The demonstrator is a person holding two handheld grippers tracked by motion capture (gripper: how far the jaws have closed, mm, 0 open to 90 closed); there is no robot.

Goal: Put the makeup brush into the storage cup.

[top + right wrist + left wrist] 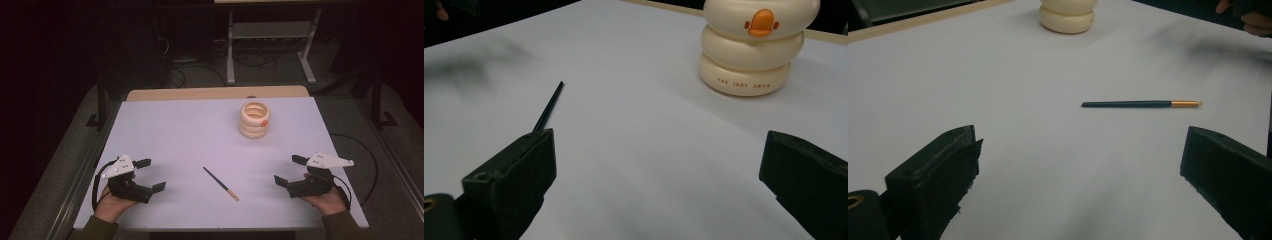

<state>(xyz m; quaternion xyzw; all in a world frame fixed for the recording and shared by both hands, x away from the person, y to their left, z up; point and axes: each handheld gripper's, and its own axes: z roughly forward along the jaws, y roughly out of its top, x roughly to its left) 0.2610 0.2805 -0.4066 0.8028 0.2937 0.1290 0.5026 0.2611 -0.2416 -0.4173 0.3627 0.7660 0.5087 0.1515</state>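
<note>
In the high view, the left gripper (151, 175) rests near the left front corner of the white table (175, 130), held from below by the person's left hand (114, 204), its two black jaws spread wide with nothing between them. The right gripper (290, 170) sits near the opposite front corner in the person's right hand (327, 201), its jaws likewise wide apart and empty. Between the two grippers, well apart from both, lies a slim dark pencil with a gold-coloured end (220, 183), slanted on the tabletop with the gold end towards the person. Beyond the right gripper, farther up the table, stands a cream pen holder shaped as three stacked rings (254, 120), upright, with a small orange mark on its side. In the left gripper view, the jaws rise at the lower left and lower right, far apart, gripping nothing; the pencil (1142, 104) lies flat ahead of them, nearer the right-hand jaw, and the cream holder (1067, 17) stands far ahead. In the right gripper view, the jaws again stand wide and empty; the pencil (549, 107) runs ahead from behind the left-hand jaw's tip, and the holder (751, 47) stands ahead towards the right-hand jaw, showing an orange duck-bill emblem and small orange lettering.
</note>
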